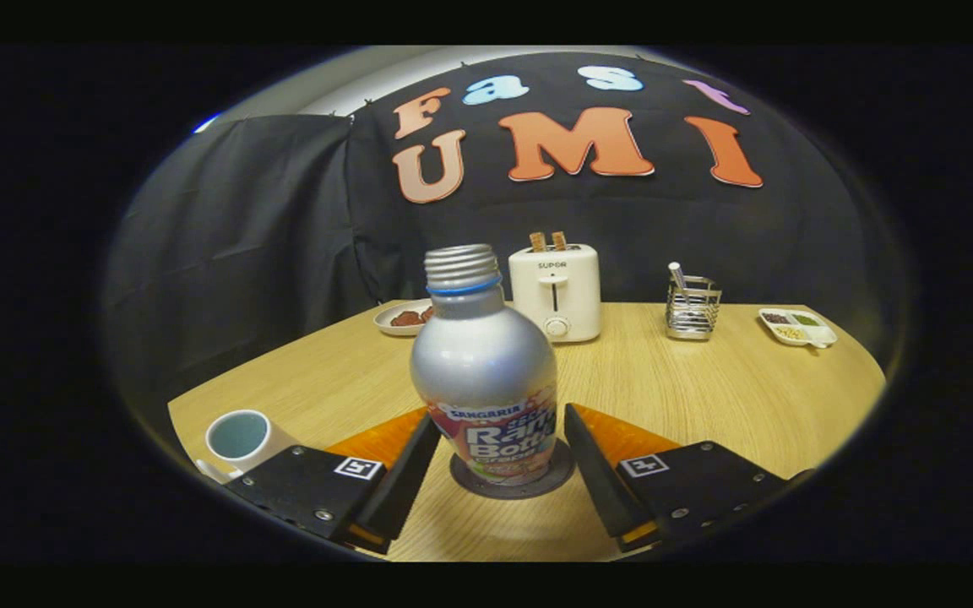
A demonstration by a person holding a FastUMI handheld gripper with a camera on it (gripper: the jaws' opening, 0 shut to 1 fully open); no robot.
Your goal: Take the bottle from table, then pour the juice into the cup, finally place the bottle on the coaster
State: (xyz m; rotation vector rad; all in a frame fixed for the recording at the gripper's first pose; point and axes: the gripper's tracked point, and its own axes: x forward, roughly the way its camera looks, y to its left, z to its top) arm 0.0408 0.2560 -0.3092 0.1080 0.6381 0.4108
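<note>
Table (706, 397), wooden. Toaster (556, 291), two slices in its slots. Bottle (486, 371), uncapped, upright on the coaster (513, 488), between the gripper's (499, 460) fingers, which stand apart, not pressing it. Cup (240, 437), left of the fingers, contents unclear.

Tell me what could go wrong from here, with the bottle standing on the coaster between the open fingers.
1. The bottle has no cap on its threaded neck; a knock could spill any juice left.
2. The gripper is open, its fingers close on either side of the bottle; a crooked retreat might tip it off the coaster.
3. The cup sits just beside the left finger, so a sideways swing could hit it.
</note>
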